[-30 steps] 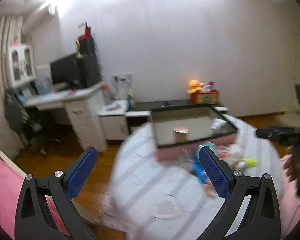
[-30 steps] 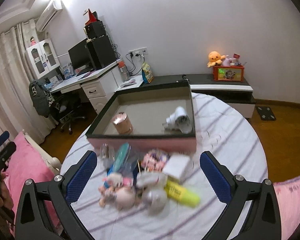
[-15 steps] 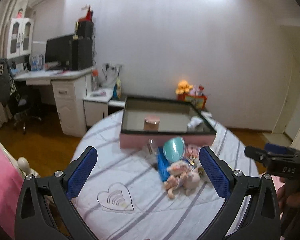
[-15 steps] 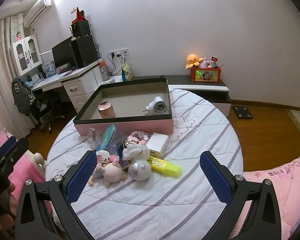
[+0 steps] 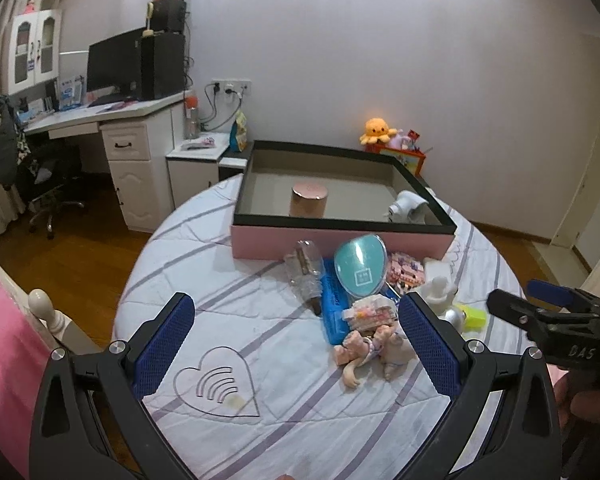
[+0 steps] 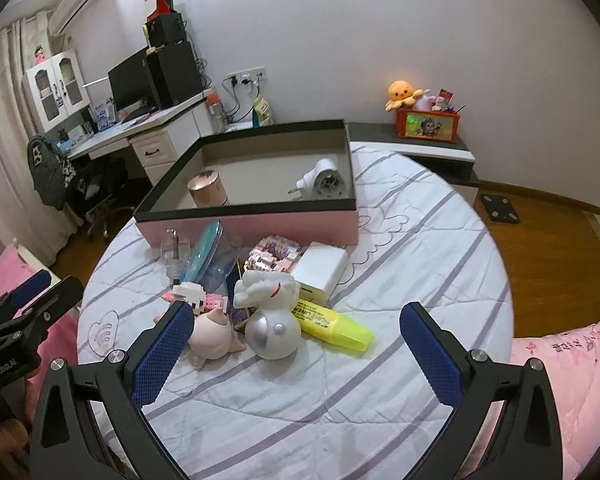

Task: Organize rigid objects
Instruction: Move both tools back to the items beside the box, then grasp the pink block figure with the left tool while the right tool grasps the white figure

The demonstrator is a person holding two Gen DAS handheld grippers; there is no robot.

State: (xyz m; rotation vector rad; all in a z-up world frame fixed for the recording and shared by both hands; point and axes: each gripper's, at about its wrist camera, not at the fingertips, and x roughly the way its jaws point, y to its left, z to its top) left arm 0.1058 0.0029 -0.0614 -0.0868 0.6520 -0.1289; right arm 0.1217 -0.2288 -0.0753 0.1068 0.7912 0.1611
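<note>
A pink box with a black rim (image 5: 340,240) (image 6: 260,226) stands at the far side of the round table and holds a rose-gold jar (image 5: 309,199) (image 6: 208,188) and a white plug (image 5: 408,205) (image 6: 324,180). In front of it lies a pile: a clear bottle (image 5: 305,270), a teal oval case (image 5: 360,266), a pink doll (image 5: 370,346), a silver-and-white figure (image 6: 272,320), a yellow highlighter (image 6: 334,324) and a white box (image 6: 320,266). My left gripper (image 5: 296,346) and my right gripper (image 6: 296,354) both hover open and empty before the pile.
The striped cloth on the table (image 6: 400,280) hangs over a wooden floor. A desk with a monitor (image 5: 112,64) and a chair stand at the left. A low cabinet with toys (image 6: 428,126) lines the back wall. Pink bedding (image 6: 560,360) borders the table.
Both grippers have pulled back and steadied, so the pile and box sit further ahead. The left view swung right from the desk side onto the table. Nothing was picked up.
</note>
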